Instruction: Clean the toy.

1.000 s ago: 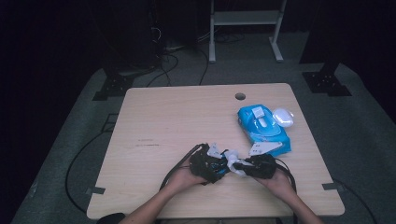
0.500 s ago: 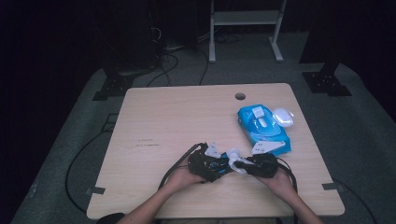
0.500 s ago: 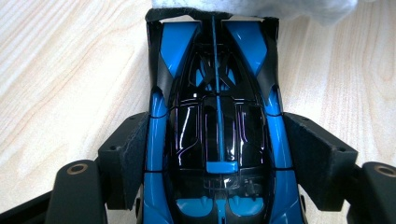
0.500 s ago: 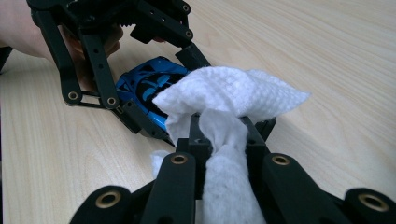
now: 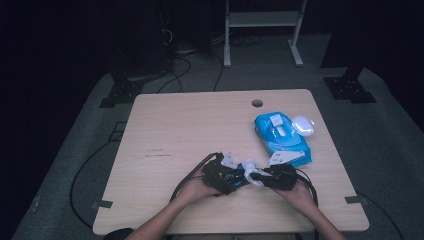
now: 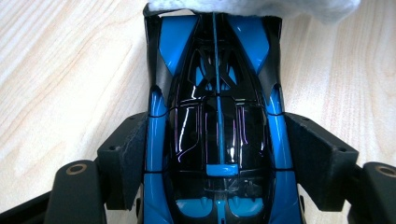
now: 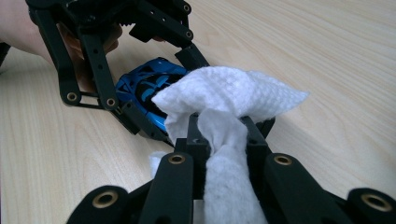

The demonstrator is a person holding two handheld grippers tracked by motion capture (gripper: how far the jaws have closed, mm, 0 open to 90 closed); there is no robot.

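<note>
A blue and black toy car (image 6: 217,126) lies on the wooden table (image 5: 200,125) near its front edge, and my left gripper (image 6: 217,156) is shut on its two sides. The right gripper (image 7: 219,128) is shut on a bunched white wipe (image 7: 229,93), which rests against one end of the car (image 7: 144,88). In the left gripper view the wipe (image 6: 252,7) covers the car's far tip. From above, the left gripper (image 5: 225,176) and the right gripper (image 5: 265,178) point at each other, with the wipe (image 5: 248,170) between them.
A blue pack of wipes (image 5: 282,137) lies at the right of the table, with a white oval object (image 5: 303,125) beside it. A cable hole (image 5: 257,103) sits near the far edge. Cables trail from both grippers towards the front edge.
</note>
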